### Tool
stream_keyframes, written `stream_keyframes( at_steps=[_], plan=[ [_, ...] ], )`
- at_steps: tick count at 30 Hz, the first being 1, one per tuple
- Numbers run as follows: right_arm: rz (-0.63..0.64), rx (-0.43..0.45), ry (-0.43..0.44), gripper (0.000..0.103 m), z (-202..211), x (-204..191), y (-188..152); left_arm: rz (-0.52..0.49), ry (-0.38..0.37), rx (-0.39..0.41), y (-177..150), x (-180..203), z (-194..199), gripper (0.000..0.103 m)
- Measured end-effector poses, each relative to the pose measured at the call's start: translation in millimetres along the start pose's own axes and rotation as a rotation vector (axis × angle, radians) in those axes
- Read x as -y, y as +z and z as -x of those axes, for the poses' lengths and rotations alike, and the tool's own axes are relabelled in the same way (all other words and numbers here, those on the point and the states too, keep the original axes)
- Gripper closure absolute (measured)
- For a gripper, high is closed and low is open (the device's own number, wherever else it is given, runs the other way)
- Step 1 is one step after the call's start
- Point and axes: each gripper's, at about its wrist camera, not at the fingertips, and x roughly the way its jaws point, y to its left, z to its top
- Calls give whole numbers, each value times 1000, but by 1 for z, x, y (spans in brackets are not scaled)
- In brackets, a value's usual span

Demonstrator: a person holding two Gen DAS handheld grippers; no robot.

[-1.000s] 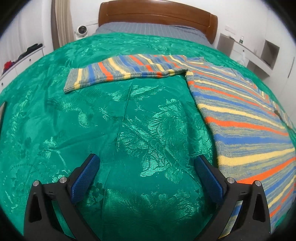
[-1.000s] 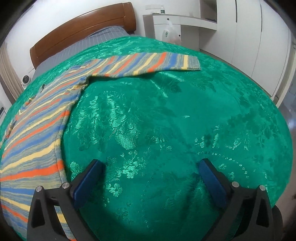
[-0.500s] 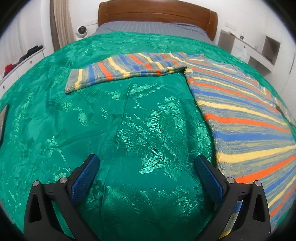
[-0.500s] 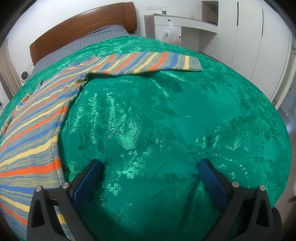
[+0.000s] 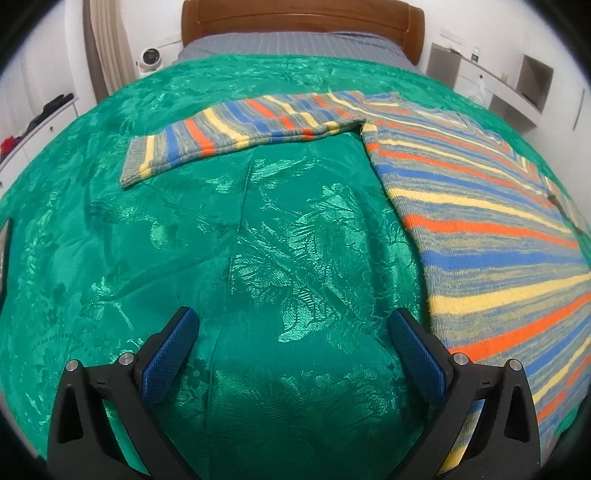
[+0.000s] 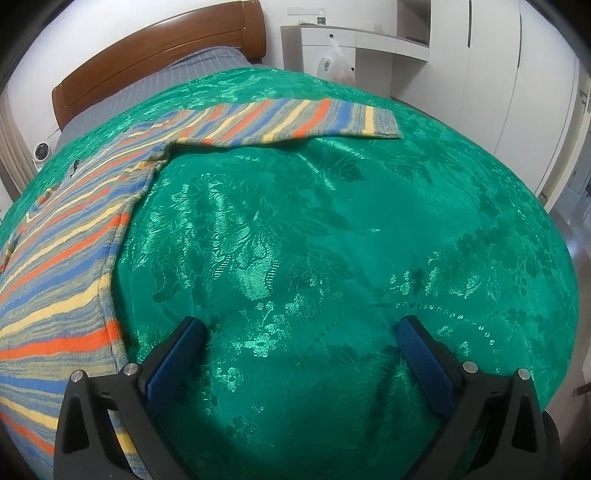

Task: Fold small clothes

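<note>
Striped sweater (image 5: 480, 206) — orange, blue, yellow, grey — on green floral-damask bedspread (image 5: 258, 240)

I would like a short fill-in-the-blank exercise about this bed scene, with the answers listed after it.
1. The striped sweater lies flat on a ____ bedspread.
2. Both sleeves are spread ____ from the body.
3. The left hand-held gripper and the right hand-held gripper are both ____ and hold nothing.
4. The headboard is made of ____.

Answers: green; outward; open; wood

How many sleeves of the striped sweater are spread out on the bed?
2. One sleeve stretches left of the sweater body in the left wrist view; the other sleeve stretches right in the right wrist view.
</note>
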Motion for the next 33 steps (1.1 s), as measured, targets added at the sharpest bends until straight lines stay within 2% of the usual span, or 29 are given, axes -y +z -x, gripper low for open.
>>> stream_keyframes(
  at_steps=[13,33],
  plan=[
    [-12,-6,-20,0,-2,-2,2,-30,-21,-20,0,0,0,0],
    [-12,-6,-20,0,-2,-2,2,-39,-13,-4,-2,0,0,0]
  ],
)
